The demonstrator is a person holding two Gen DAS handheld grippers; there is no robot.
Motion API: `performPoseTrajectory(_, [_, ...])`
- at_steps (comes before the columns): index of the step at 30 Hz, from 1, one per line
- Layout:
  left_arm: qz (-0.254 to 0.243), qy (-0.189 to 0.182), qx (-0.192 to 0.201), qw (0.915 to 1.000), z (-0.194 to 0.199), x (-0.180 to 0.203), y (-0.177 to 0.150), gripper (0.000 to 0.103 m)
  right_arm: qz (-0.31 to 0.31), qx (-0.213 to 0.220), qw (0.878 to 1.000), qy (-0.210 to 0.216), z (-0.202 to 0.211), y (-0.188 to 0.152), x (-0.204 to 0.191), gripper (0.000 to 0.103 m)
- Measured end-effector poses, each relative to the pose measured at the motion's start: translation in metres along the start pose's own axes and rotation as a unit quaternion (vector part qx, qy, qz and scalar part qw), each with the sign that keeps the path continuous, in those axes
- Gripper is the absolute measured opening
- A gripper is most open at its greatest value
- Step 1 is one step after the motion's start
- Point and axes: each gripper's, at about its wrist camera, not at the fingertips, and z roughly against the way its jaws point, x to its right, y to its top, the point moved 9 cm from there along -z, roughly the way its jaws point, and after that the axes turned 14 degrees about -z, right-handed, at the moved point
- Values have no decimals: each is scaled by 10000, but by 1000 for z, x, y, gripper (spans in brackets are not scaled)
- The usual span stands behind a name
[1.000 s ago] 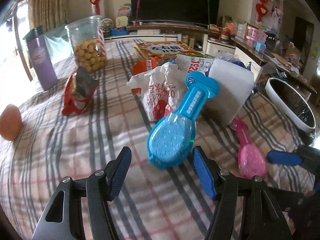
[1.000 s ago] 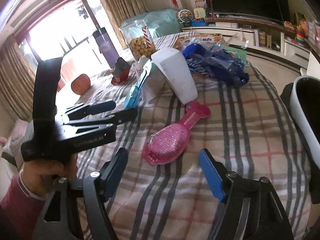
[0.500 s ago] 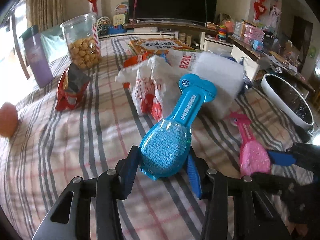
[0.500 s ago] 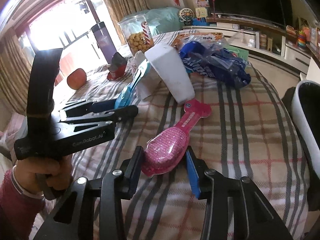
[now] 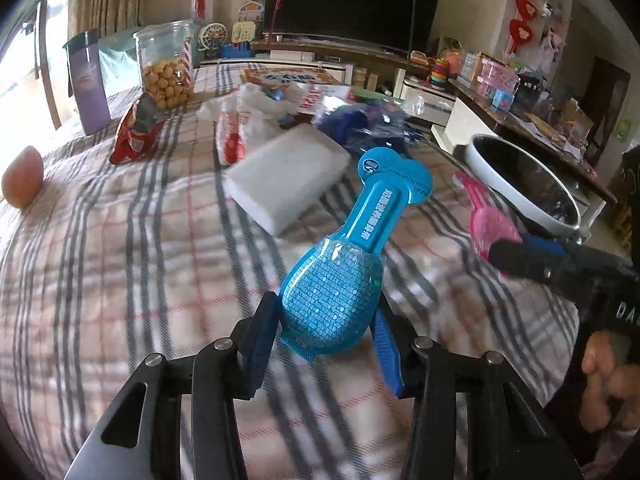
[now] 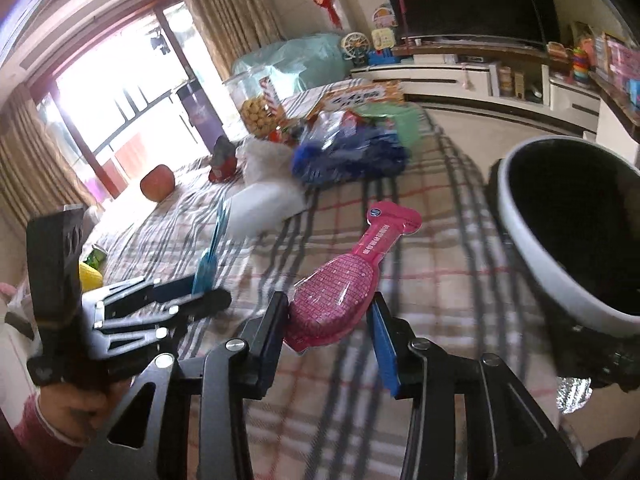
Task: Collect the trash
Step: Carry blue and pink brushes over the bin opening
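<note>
Left gripper (image 5: 326, 326) pinches the blue packet (image 5: 340, 276) at lower centre; right gripper (image 6: 330, 322) pinches the pink packet (image 6: 340, 292), bin (image 6: 532, 256) at right.

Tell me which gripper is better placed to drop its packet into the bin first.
Right, probably. The right gripper holds the pink packet with the white bin just beside its jaws. The left gripper, clamped on the blue packet, sits farther away, with the right gripper between it and the bin.
</note>
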Motion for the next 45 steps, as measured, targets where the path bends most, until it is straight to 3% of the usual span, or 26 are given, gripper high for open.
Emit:
performPoseTrajectory(17, [-340,-173,62,9993,-1,63,27,44,-236,391,9990,-37,47,14,37,40])
performPoseTrajectory(34, [-415,-221,22,9989,-12,79,44,44,-367,542,9979,-10,62,23,54,40])
performPoseTrajectory(45, [-780,-323,37,9964,-27,113,74,44,-621,764,9949,-228,82,41,96,40])
